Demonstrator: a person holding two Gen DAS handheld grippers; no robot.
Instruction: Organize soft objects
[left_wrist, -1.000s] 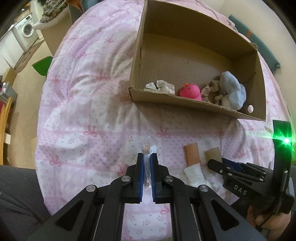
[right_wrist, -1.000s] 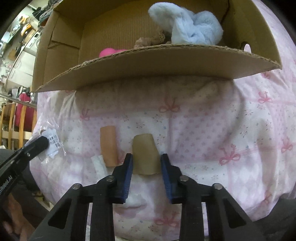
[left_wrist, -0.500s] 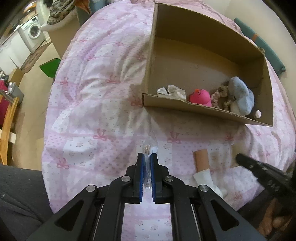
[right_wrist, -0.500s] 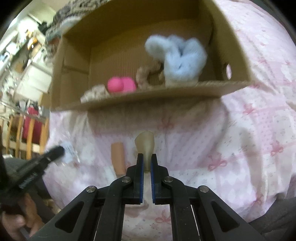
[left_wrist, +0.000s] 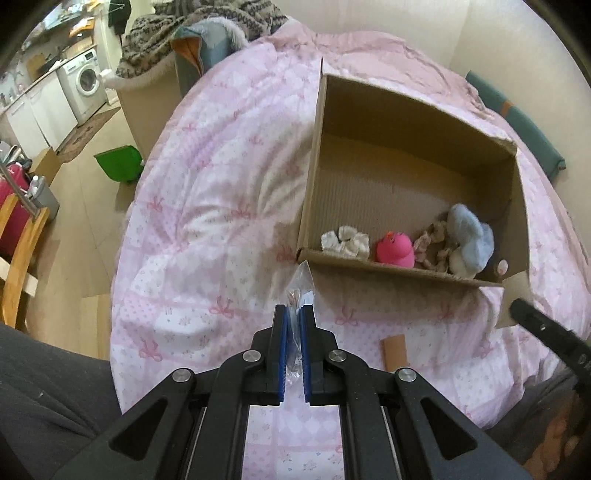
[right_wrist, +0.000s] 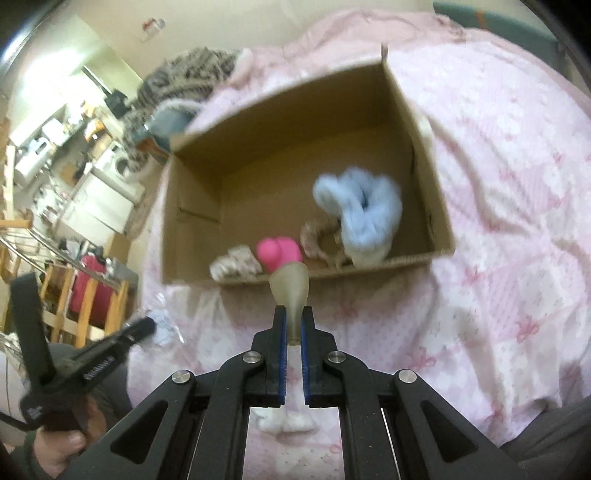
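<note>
Carrying both loads off the pink quilt (left_wrist: 207, 206) since a second ago, my left gripper (left_wrist: 294, 325) clamps a clear plastic bag (left_wrist: 301, 284) and my right gripper (right_wrist: 294, 325) a beige sock (right_wrist: 290, 288), poised before the cardboard box (right_wrist: 295, 155) for deposit.

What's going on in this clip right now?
A person with two handheld grippers is tidying soft items on a pink quilt into a cardboard box. The left gripper is shut on a clear plastic packet; the right gripper is shut on a beige sock, held up in front of the box. Already inside are a white fabric piece, a pink toy, a mottled item and a blue plush. A tan sock lies on the quilt.
</note>
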